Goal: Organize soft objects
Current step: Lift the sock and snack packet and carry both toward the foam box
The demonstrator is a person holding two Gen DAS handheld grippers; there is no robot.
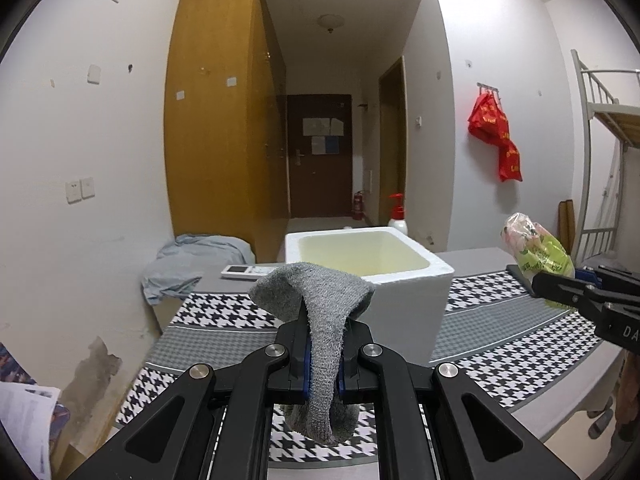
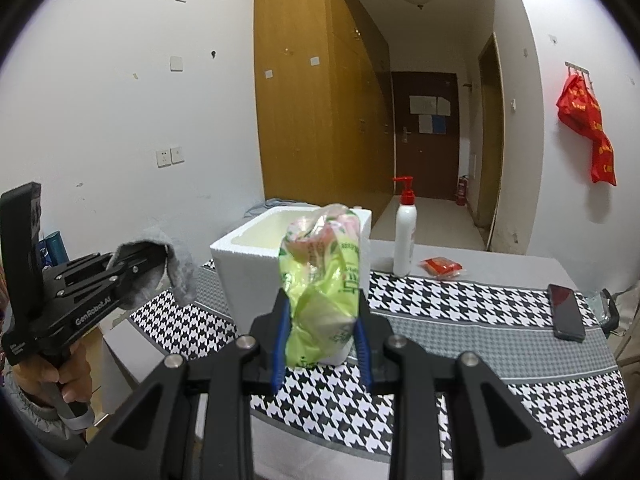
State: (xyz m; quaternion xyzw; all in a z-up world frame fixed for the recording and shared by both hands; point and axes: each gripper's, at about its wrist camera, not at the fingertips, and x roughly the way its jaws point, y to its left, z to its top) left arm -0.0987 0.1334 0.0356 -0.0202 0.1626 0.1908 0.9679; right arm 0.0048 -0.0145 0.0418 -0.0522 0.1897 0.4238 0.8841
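With my left gripper point(image 1: 323, 356) clamped on the limp grey knitted sock point(image 1: 320, 312) and my right gripper point(image 2: 322, 344) squeezing the slick green plastic bag point(image 2: 320, 280), I fear either snagging the white foam box's point(image 1: 404, 280) rim.

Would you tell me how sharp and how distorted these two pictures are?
Left wrist view: sharp on the grey sock, fisheye bends the walls, dark corner vignette. Right wrist view: equally bent, green bag sharp, even indoor light, no glare.

I see a grey sock point(image 1: 320, 320), a lime-green plastic bag point(image 2: 320, 288), a white foam box point(image 1: 400, 276), and black-and-white houndstooth cloth point(image 2: 460, 304) with grey bands.
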